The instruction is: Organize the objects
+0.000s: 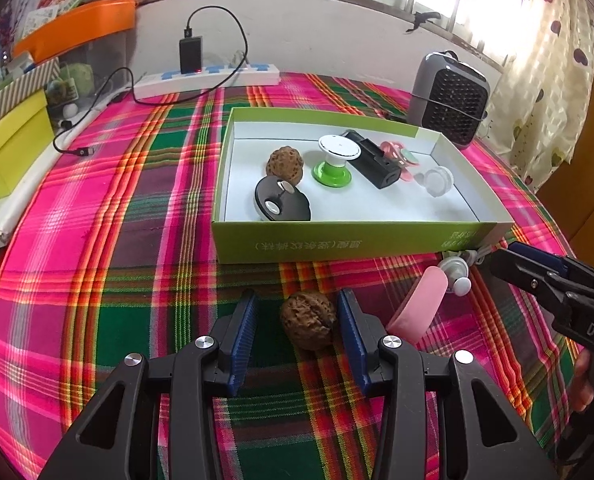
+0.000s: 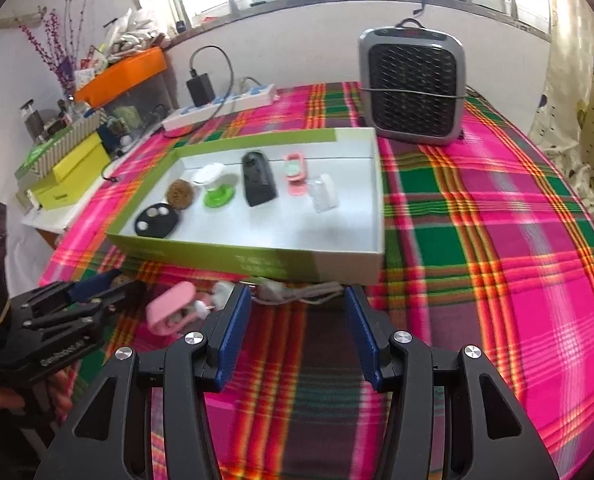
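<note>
A brown walnut [image 1: 307, 320] lies on the plaid cloth between the fingers of my left gripper [image 1: 297, 300], which is open; a gap shows on the walnut's left side. To its right lie a pink case [image 1: 421, 304] and a small white piece [image 1: 455, 276]. My right gripper [image 2: 297, 294] is open just before the green box [image 2: 257, 260], with a white cord [image 2: 301, 294] on the cloth near its tips. The box [image 1: 337, 240] holds another walnut [image 1: 285, 162], a black disc [image 1: 283, 200], a green-and-white knob [image 1: 335, 160], a black device [image 1: 373, 158] and some smaller items.
A grey heater [image 2: 413, 84] stands behind the box at the right. A white power strip [image 1: 209, 76] with a black charger and cable lies along the back wall. A yellow box [image 1: 9, 148] and clutter sit past the table's left edge.
</note>
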The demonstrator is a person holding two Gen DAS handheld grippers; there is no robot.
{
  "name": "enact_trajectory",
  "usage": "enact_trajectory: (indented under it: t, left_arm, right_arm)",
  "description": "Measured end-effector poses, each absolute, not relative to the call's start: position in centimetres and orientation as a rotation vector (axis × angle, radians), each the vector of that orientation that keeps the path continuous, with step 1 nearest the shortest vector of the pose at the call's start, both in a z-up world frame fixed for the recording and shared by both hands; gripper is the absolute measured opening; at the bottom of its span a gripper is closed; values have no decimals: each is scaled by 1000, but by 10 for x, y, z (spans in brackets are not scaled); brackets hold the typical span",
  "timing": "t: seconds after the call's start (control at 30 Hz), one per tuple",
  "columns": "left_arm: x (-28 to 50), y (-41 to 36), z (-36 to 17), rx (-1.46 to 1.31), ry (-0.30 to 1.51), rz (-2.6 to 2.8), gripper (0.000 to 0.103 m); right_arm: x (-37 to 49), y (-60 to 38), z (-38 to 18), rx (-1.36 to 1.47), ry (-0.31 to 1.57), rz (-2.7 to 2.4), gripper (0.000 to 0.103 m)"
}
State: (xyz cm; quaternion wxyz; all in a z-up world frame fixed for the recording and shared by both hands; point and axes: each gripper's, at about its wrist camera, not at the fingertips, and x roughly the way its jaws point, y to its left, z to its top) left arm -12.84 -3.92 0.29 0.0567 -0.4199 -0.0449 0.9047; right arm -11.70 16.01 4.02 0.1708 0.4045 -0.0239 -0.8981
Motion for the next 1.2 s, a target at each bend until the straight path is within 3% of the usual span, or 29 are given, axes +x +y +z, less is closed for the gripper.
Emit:
enact_trajectory:
  t: [1.13, 1.2]
  left_arm:
    - [-130, -42, 3, -1267, -155, 2734, 39]
    - [-130, -42, 3, -1267, -155, 2733, 39]
  right_arm:
    - [-118, 117, 28, 1116, 66, -2418, 50]
    - [-117, 116, 28, 1114, 71, -2429, 46]
